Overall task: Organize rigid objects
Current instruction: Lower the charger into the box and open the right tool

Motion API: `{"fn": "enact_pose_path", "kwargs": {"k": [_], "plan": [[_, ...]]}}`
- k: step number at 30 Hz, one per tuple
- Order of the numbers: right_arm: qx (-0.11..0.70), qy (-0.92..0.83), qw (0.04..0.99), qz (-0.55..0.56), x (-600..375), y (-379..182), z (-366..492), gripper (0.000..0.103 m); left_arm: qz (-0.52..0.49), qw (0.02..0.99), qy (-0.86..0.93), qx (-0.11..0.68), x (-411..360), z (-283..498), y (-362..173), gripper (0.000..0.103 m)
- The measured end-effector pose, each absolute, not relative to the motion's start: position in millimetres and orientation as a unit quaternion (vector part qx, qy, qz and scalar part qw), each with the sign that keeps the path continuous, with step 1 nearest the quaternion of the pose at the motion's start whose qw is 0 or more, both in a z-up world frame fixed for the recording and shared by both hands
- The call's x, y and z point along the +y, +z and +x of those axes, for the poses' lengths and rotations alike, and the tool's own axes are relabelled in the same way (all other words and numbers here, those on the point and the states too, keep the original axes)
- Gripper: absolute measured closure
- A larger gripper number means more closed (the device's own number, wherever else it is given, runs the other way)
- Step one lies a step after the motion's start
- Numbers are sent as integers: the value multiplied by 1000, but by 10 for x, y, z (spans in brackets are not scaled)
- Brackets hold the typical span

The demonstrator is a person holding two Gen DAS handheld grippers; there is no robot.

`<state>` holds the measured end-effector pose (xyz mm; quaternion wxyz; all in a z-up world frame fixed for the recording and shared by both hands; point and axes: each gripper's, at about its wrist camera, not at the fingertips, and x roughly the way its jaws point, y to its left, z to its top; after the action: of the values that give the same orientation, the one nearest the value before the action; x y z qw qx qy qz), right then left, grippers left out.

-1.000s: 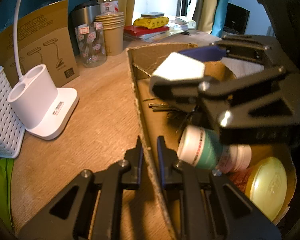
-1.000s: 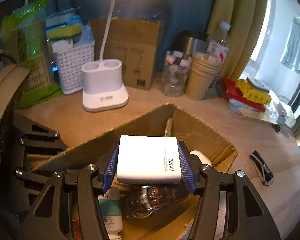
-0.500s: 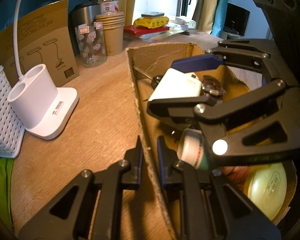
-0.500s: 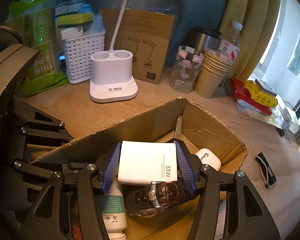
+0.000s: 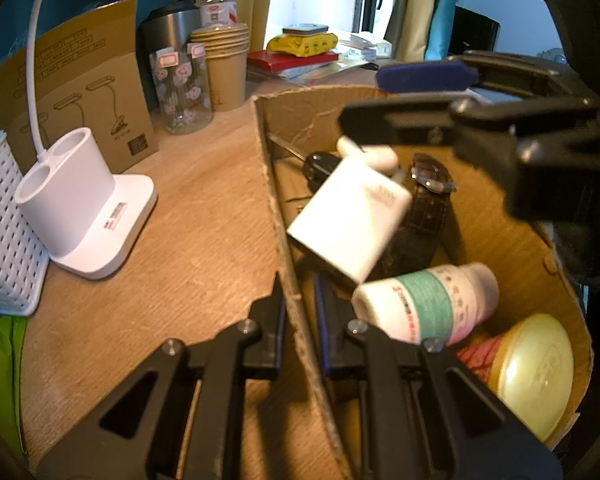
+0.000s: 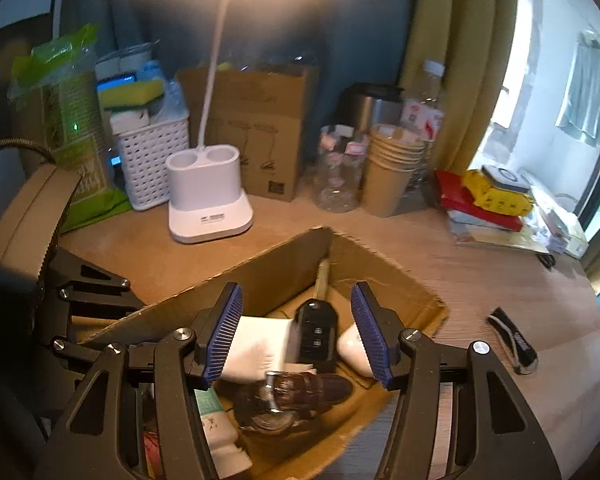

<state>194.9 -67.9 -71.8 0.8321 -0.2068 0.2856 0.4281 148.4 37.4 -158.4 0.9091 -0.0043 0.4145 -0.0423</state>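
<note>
An open cardboard box (image 5: 268, 152) stands on the wooden table. My left gripper (image 5: 298, 312) is shut on its near wall, one finger inside and one outside. A white charger block (image 5: 348, 216) lies tilted in the box, on a brown-strapped watch (image 5: 424, 208). Around it lie a black car key (image 6: 316, 328), a white earbud case (image 6: 350, 350), a green-banded white bottle (image 5: 424, 308) and a yellow-lidded jar (image 5: 536, 372). My right gripper (image 6: 296, 332) hovers open above the box. Nothing is between its blue pads (image 6: 224, 332). The charger (image 6: 260, 346) sits below them.
A white lamp base (image 5: 80, 212), a white basket (image 5: 0, 232), a cardboard package (image 5: 80, 80), a glass bottle (image 5: 184, 92) and stacked paper cups (image 5: 224, 64) line the table's back. A small black item (image 6: 512, 344) lies right of the box. Red books (image 6: 472, 200) sit near the window.
The right gripper lowered the charger into the box, let it go and lifted away. The charger now rests tilted among the box's contents. The left gripper kept its hold on the wall.
</note>
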Motion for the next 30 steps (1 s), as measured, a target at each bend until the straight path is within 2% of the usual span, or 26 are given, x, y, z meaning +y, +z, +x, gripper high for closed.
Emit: {"fn": "enact_pose_path", "kwargs": {"k": [30], "plan": [[287,346,880,-157,-1242,-636,2361,41,-5,909,-42,415,399,1493,-1587,89]]}}
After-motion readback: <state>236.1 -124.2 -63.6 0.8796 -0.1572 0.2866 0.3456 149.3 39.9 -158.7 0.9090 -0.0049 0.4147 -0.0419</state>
